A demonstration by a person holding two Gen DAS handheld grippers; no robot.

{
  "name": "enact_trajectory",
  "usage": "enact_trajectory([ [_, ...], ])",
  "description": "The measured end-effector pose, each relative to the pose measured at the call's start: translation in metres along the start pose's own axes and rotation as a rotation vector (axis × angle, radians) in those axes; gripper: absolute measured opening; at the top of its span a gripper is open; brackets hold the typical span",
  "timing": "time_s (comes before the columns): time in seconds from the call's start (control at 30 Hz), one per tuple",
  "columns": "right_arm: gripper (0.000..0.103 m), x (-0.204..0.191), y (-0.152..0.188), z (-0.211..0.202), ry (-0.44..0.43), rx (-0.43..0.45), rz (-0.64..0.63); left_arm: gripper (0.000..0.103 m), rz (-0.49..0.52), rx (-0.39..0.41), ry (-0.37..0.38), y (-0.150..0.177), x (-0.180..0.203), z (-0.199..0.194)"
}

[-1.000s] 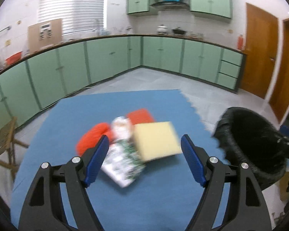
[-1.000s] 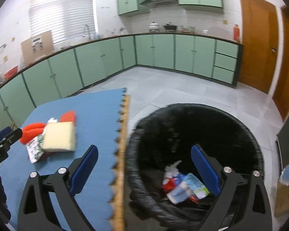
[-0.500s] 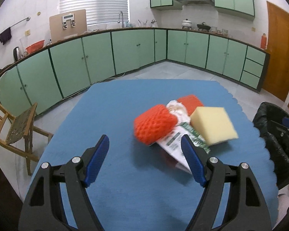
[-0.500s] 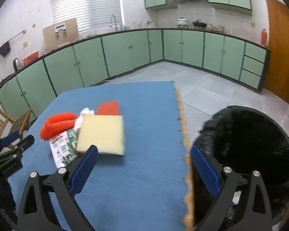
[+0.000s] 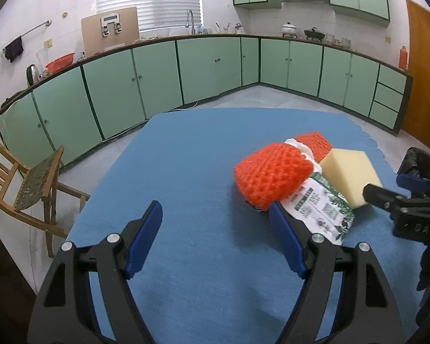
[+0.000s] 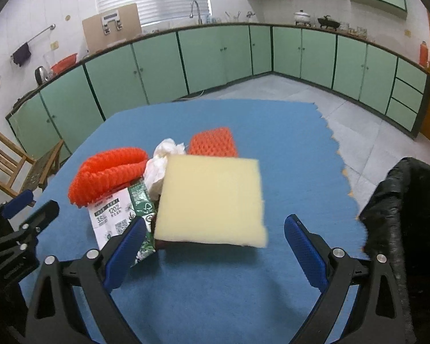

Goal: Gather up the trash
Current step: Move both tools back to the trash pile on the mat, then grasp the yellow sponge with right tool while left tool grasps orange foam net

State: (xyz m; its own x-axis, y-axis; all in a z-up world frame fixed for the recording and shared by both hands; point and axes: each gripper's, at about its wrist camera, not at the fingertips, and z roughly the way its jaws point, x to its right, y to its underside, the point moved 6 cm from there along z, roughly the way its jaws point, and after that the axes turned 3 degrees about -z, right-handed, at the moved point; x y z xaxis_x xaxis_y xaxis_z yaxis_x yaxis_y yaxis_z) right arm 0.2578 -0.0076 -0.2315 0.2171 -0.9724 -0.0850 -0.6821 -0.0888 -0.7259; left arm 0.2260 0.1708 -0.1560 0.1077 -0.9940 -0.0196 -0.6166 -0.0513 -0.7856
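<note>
A pile of trash lies on the blue mat (image 5: 186, 172) (image 6: 286, 132). It holds a yellow sponge (image 6: 212, 200) (image 5: 348, 173), two orange foam nets (image 6: 109, 169) (image 6: 212, 143) (image 5: 272, 175), a crumpled white tissue (image 6: 160, 163) and a green-and-white carton (image 6: 120, 215) (image 5: 321, 203). My right gripper (image 6: 213, 233) stands open just in front of the sponge, nothing between its blue pads. My left gripper (image 5: 215, 220) is open over bare mat, left of the pile; its right finger overlaps the carton's edge in the picture.
A black-lined trash bin (image 6: 407, 200) (image 5: 421, 157) stands at the mat's right edge. A wooden chair (image 5: 23, 180) sits left of the table. Green cabinets (image 5: 215, 68) line the far walls; an orange door (image 5: 424, 66) is at the right.
Both grippers swung left, away from the bin and toward the pile. The right gripper now faces the sponge up close; the pile has slid to the right in the left wrist view.
</note>
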Motion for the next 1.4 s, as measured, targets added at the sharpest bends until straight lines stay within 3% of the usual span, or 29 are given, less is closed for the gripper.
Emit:
enact_trajectory([
  [0.57,0.097,0.006,-0.001,0.037,0.021,-0.067,0.031,0.075,-0.012,-0.024,0.014,0.002,-0.004,0.02],
  [0.77,0.088,0.004,0.0,0.036,-0.037,-0.081,0.026,0.075,-0.017,-0.028,0.024,0.001,0.0,0.022],
  [1.13,0.087,0.026,-0.006,0.012,0.009,-0.038,0.041,0.075,0.01,-0.014,0.077,-0.011,0.036,0.024],
  [1.4,0.088,0.045,-0.008,0.007,0.048,-0.04,0.052,0.075,0.045,-0.033,0.098,-0.02,0.065,0.048],
])
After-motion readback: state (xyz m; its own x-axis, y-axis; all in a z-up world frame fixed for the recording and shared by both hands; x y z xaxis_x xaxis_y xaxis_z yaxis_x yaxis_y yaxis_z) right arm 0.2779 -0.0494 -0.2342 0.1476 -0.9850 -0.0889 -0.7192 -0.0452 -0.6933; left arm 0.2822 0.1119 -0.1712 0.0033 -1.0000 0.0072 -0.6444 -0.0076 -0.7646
